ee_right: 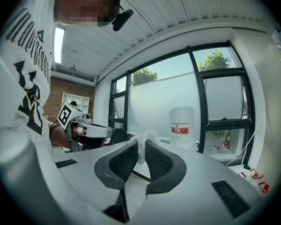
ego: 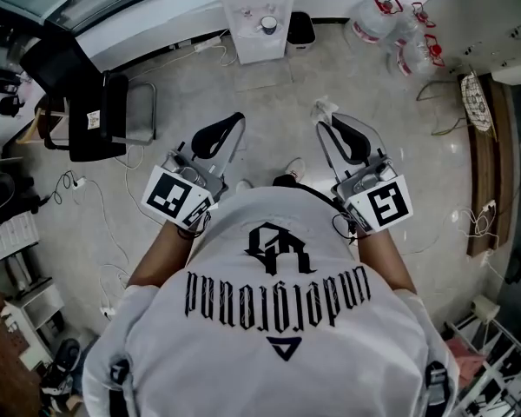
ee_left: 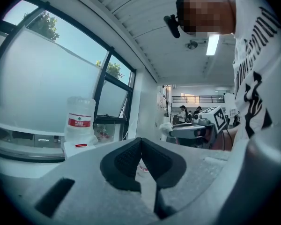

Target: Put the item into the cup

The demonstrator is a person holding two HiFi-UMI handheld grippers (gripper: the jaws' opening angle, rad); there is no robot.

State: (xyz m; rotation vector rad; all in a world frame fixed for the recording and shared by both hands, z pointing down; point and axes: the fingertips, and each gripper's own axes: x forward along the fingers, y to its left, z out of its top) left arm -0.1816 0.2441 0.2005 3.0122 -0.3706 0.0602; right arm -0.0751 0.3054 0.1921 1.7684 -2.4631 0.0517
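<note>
Carrying step: the right gripper is clenched on the crumpled white item, up off the floor. The left gripper is clenched on nothing. Next, I'd judge, reach the far white stand — likely cup there — and release above it.

Pinched white wad mostly hidden between pads

left gripper closed, empty | water bottle left, by window

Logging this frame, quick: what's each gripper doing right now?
Left gripper: closed, nothing in it.
Right gripper: closed on a white wad.
</note>
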